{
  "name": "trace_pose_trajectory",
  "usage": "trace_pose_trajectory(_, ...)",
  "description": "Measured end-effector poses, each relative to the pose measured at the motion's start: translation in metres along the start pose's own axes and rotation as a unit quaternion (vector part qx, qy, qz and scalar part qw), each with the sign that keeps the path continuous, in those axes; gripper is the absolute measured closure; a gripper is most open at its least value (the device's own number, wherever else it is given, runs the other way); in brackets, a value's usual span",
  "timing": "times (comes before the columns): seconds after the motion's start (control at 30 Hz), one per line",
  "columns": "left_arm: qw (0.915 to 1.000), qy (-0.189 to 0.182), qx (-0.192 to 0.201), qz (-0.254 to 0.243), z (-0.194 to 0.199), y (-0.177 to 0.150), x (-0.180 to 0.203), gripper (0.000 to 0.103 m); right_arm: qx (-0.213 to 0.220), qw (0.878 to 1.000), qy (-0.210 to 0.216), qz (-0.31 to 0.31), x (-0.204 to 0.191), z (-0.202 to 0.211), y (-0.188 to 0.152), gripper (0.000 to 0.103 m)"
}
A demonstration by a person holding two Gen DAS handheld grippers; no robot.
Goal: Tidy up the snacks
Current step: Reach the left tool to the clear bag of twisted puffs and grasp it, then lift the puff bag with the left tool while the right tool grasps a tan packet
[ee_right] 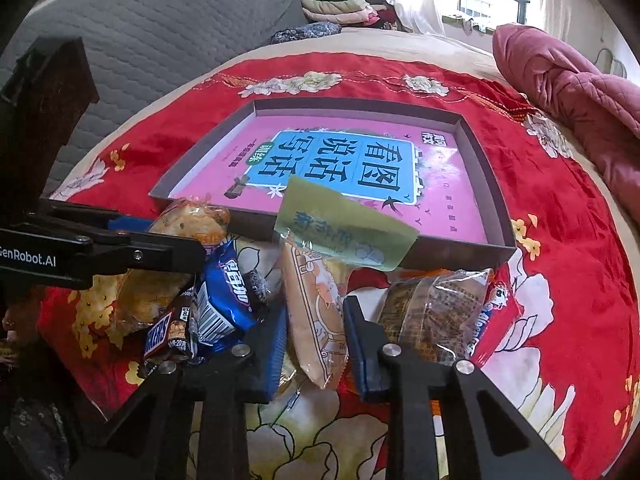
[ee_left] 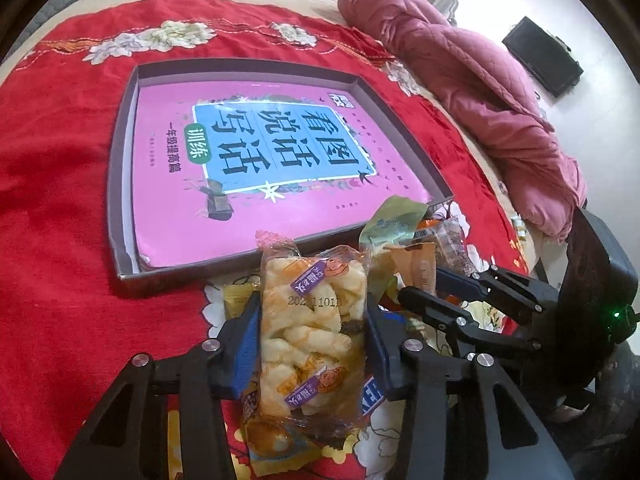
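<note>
My left gripper (ee_left: 312, 320) is shut on a clear pack of twisted fried snacks (ee_left: 314, 328), held just in front of a shallow grey box (ee_left: 120, 184) lined with a pink book. My right gripper (ee_right: 316, 328) is shut on a tan wrapped snack (ee_right: 316, 316), whose green end flap (ee_right: 344, 228) rises over the box's near wall (ee_right: 460, 252). The right gripper shows in the left wrist view (ee_left: 436, 284). The left gripper's finger (ee_right: 120, 252) shows in the right wrist view, with the fried snack pack (ee_right: 192, 220) behind it.
A pile of loose snacks lies on the red floral cloth (ee_right: 560, 240) before the box: a blue Oreo pack (ee_right: 228, 300), a Snickers bar (ee_right: 164, 332), a dark clear-wrapped cake (ee_right: 432, 312), a red-white packet (ee_right: 496, 312). A pink quilt (ee_left: 480, 92) lies at the right.
</note>
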State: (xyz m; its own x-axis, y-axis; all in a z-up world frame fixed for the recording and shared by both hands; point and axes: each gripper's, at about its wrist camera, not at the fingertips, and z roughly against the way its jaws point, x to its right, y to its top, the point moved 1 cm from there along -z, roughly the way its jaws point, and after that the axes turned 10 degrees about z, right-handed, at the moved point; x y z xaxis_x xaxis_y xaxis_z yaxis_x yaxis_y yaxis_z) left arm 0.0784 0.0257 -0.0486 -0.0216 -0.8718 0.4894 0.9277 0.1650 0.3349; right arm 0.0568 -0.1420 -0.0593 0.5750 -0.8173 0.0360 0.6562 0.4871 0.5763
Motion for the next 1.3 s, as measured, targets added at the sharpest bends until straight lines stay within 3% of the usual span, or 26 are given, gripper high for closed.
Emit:
trace_pose_trajectory(0.5, 0.997, -0.036, 0.04, 0.055, 0.027, 0.009, -0.012, 0.055, 0.03, 0.999, 0.018, -0.019, 0.006, 0.013, 0.003, 0.075)
trace_pose_trajectory(0.83, 0.9957, -0.012, 0.073, 0.055, 0.044, 0.014, -0.008, 0.055, 0.064, 0.997, 0.02, -0.023, 0.009, 0.028, 0.006, 0.075)
trace_pose_trajectory(1.3, 0.9931, 0.025, 0.09, 0.071, 0.044, 0.019, 0.002, 0.055, 0.118, 0.991, 0.02, -0.059, 0.034, 0.045, 0.021, 0.075)
